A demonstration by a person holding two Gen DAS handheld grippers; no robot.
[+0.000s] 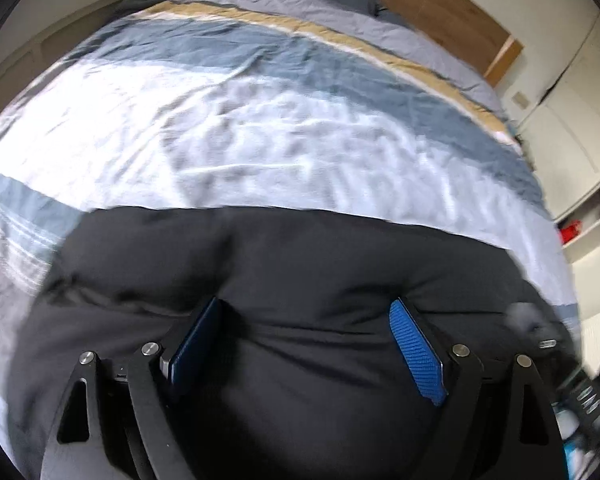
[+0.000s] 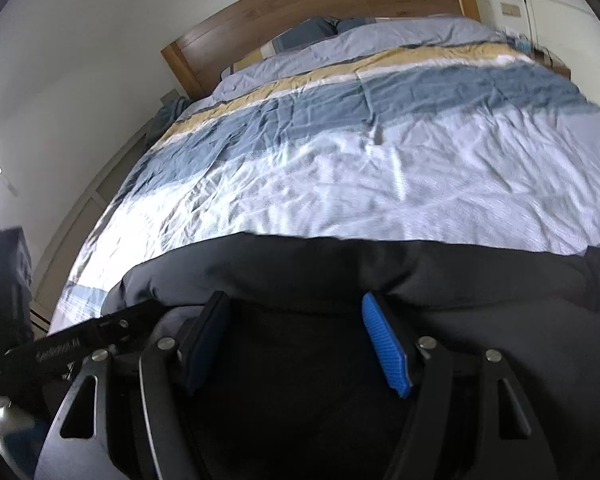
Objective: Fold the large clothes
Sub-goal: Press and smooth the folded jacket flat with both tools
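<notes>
A bulky black padded garment (image 1: 300, 272) lies across the near end of a bed, on top of a wrinkled striped duvet cover (image 1: 228, 132) with white, grey-blue and tan bands. In the left wrist view the garment fills the lower half of the frame, its far edge running as a soft curved line against the white band of the cover.

The left gripper (image 1: 306, 312) sits low over the dark fabric with its 2 blue-padded fingers (image 1: 416, 352) spread wide apart; puffy cloth bulges up between and in front of them, and the tips press into it, but the jaws do not close on any fold.

The right gripper (image 2: 296, 306) stands the same way in its own view: 2 fingers (image 2: 386, 350) held well apart, tips at a raised seam of the black garment (image 2: 480, 280), dark fabric lying between them, nothing pinched. At the left edge of that view part of the other black tool (image 2: 64, 350) shows just beside it, blurred.

Beyond the garment the striped duvet cover (image 2: 360, 184) stretches to a brown wooden headboard (image 2: 320, 0), with grey-blue pillows (image 2: 320, 30) lying against it. White cupboard doors (image 1: 560, 120) stand along the right side in the left wrist view.
</notes>
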